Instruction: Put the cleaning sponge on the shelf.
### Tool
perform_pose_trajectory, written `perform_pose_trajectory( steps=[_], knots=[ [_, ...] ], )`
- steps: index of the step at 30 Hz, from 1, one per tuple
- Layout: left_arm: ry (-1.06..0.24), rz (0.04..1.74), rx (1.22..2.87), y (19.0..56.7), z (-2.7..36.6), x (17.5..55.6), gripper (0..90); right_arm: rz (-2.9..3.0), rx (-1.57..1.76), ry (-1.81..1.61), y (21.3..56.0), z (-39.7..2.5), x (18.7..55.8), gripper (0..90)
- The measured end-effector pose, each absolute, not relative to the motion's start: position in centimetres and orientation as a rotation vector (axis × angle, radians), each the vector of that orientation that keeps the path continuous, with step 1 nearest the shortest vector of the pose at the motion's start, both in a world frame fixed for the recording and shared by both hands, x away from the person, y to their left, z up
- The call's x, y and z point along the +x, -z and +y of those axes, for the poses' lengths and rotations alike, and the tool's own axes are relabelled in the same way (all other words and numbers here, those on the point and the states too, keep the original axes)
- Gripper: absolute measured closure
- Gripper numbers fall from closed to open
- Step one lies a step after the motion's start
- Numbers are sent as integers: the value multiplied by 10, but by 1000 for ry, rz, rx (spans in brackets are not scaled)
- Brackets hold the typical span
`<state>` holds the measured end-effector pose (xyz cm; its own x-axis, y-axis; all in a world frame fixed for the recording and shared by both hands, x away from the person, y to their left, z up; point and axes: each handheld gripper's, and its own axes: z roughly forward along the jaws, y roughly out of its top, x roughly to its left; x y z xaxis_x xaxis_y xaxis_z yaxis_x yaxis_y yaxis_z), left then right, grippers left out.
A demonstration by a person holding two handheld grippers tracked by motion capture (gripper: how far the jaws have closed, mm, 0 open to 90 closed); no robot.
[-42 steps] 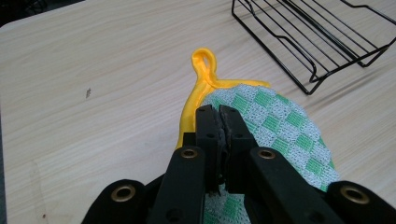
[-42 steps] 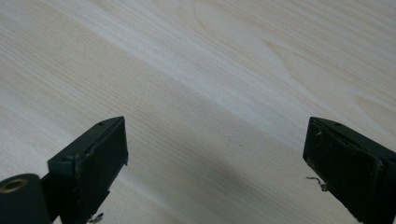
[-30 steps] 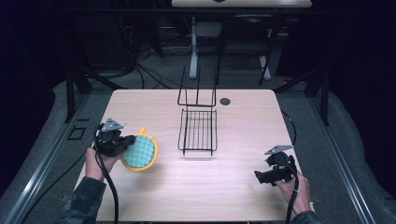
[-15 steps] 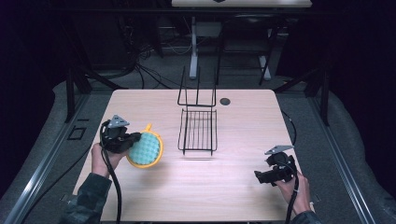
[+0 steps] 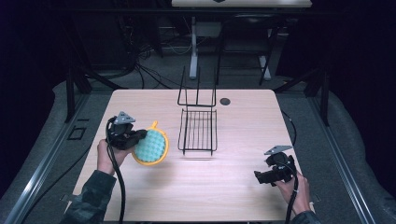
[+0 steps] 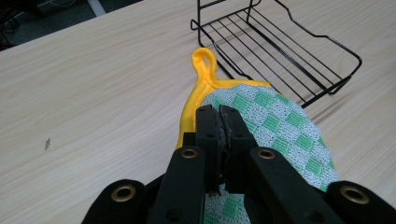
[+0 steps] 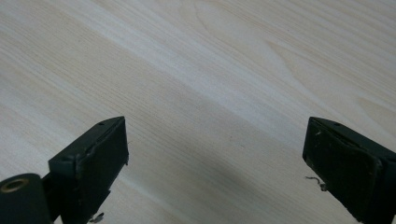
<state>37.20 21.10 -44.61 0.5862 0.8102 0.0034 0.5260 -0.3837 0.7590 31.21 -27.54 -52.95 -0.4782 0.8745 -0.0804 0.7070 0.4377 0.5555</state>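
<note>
Cloth potholder (image 6: 275, 126), soft and light, hangs pinched at its edge in the left claw (image 6: 221, 116); its loop (image 6: 204, 60) lies ahead. Right claw (image 7: 215, 154) gapes wide.

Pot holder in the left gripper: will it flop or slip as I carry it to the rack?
The pot holder looks like soft quilted cloth, so probably floppy and light. The left gripper pinches it near one edge, so the free side may sag. Textured fabric seems unlikely to slip.
</note>
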Motion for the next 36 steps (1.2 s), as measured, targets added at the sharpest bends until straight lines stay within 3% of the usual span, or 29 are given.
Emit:
perform_pose_trajectory(
  steps=[36],
  knots=[
    [-489, 1005, 2011, 433, 148, 406, 879, 2352, 1344, -655, 530, -276, 312, 62]
  ],
)
